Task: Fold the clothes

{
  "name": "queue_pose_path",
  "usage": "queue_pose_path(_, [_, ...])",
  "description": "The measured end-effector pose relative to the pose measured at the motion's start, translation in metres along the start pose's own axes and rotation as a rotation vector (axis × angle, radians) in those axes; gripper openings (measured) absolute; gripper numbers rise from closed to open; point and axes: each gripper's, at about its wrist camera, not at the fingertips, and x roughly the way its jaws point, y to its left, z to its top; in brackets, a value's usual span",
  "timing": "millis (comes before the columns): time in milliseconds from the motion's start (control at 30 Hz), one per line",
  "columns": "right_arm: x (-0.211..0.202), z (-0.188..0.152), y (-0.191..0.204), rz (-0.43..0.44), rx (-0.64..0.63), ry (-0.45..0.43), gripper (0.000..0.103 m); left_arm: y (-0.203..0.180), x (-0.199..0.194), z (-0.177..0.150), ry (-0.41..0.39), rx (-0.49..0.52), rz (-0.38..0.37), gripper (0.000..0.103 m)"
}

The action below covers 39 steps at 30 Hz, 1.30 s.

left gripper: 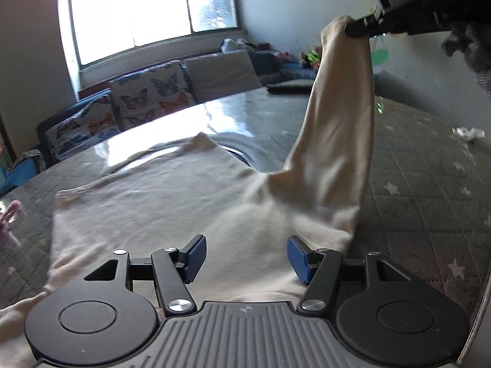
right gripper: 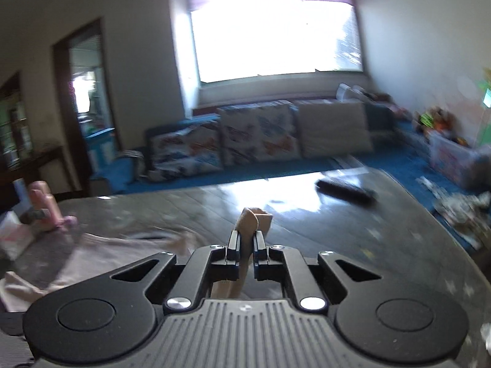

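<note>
While our right tool (right gripper: pixel 245 247) is clenched on the cuff of the cream shirt's sleeve (left gripper: pixel 334 128), we hold it high above the bed (left gripper: pixel 423 190), its fingers pointing down and inward in the left wrist view (left gripper: pixel 362 29). From that grip the sleeve hangs taut, running down to the shoulder of the cream shirt (left gripper: pixel 159 211), whose body lies spread flat on the grey quilted cover. Our left tool (left gripper: pixel 245 260) hovers low over the shirt's near part, its blue-padded jaws spread wide apart with nothing between them, pointing forward across the fabric. Beyond the shirt, a dark folded item (left gripper: pixel 290 86) rests at the far edge of the bed. Butterfly-print cushions (left gripper: pixel 147 98) line the wall below a bright window (left gripper: pixel 153 9). The right wrist view is blurred.
</note>
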Motion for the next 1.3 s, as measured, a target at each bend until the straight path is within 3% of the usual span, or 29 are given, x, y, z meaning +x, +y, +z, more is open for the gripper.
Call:
queue_pose_path(133, [-0.007, 0.018, 0.048, 0.102, -0.094, -0.019, 0.007, 0.028, -0.022, -0.006, -0.032, -0.057, 0.051, 0.064])
queue_pose_path(333, [0.001, 0.019, 0.116, 0.246, -0.208, 0.001, 0.007, 0.072, -0.05, -0.025, -0.044, -0.177, 0.138, 0.065])
queue_pose_path(567, [0.031, -0.012, 0.19, 0.441, -0.308, 0.125, 0.008, 0.096, -0.067, -0.047, -0.027, -0.263, 0.196, 0.065])
queue_pose_path(667, [0.038, -0.027, 0.205, 0.496, -0.337, 0.187, 0.016, 0.1, -0.07, -0.051, -0.022, -0.277, 0.204, 0.065])
queue_pose_path(833, [0.032, -0.038, 0.193, 0.512, -0.347, 0.222, 0.018, 0.105, -0.074, -0.056, -0.018, -0.295, 0.218, 0.065])
queue_pose_path(933, [0.034, -0.044, 0.179, 0.467, -0.355, 0.242, 0.02, 0.105, -0.077, -0.054, -0.026, -0.299, 0.218, 0.065])
queue_pose_path(1167, [0.056, -0.088, 0.13, 0.336, -0.31, 0.387, 0.02, 0.104, -0.066, -0.047, -0.018, -0.29, 0.206, 0.063])
queue_pose_path(1300, [0.057, -0.101, 0.11, 0.322, -0.28, 0.42, 0.02, 0.105, -0.056, -0.043, -0.001, -0.285, 0.2, 0.05])
